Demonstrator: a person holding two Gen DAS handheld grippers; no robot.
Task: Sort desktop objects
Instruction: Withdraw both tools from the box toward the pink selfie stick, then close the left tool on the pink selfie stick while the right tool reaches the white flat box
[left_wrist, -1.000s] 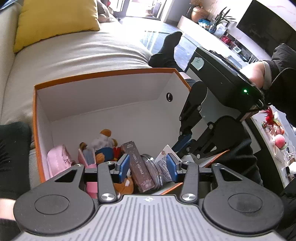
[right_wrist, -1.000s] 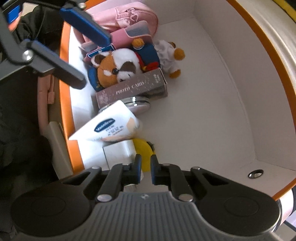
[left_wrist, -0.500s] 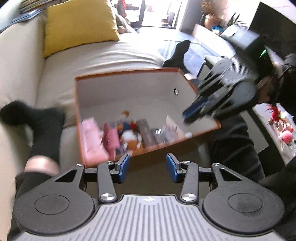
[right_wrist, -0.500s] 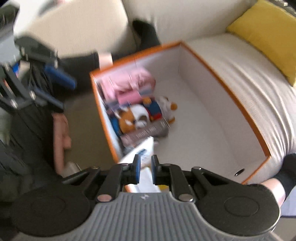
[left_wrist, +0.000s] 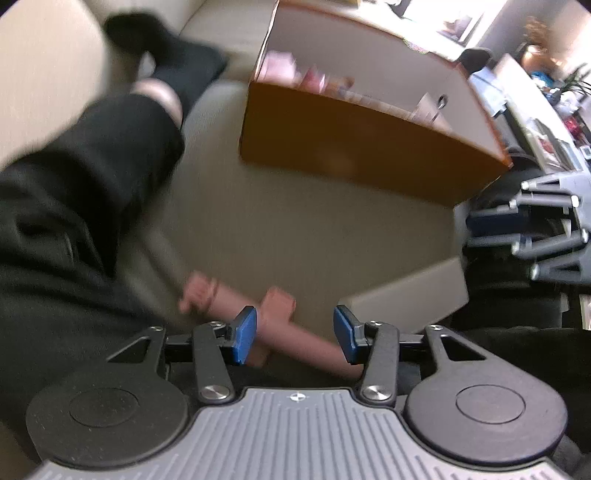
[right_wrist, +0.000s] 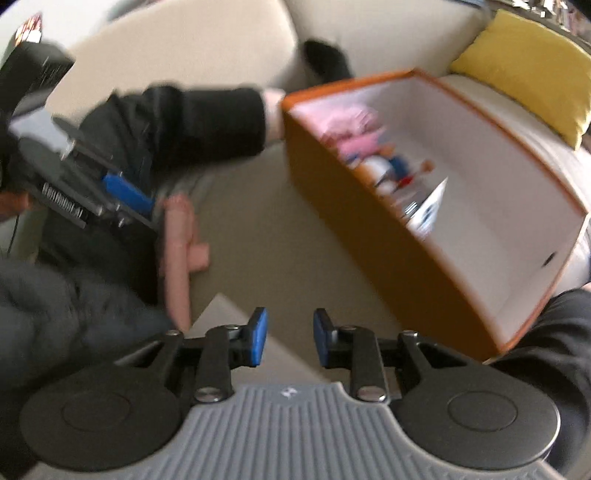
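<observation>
1. Left gripper (left_wrist: 295, 332): jaws apart and opening, above a pink toy (left_wrist: 280, 328) lying on the sofa cushion (left_wrist: 280, 229); pads not touching it.
2. Right gripper (right_wrist: 287, 336): jaws opening, nothing between.
3. Orange box (right_wrist: 388, 236) on the cushion, well apart from the toy, holding sorted items.

The box (left_wrist: 369, 147) sits on the sofa seat (left_wrist: 295, 229), with toys (right_wrist: 354, 136) piled at one end inside it. From the left wrist view, the box lies at one o'clock, a person's leg (left_wrist: 92, 155) at ten, and a pistol-shaped object (left_wrist: 280, 325) on the seat at six. A cushion (right_wrist: 528, 62) lies behind the box, at two o'clock in the right view.
</observation>
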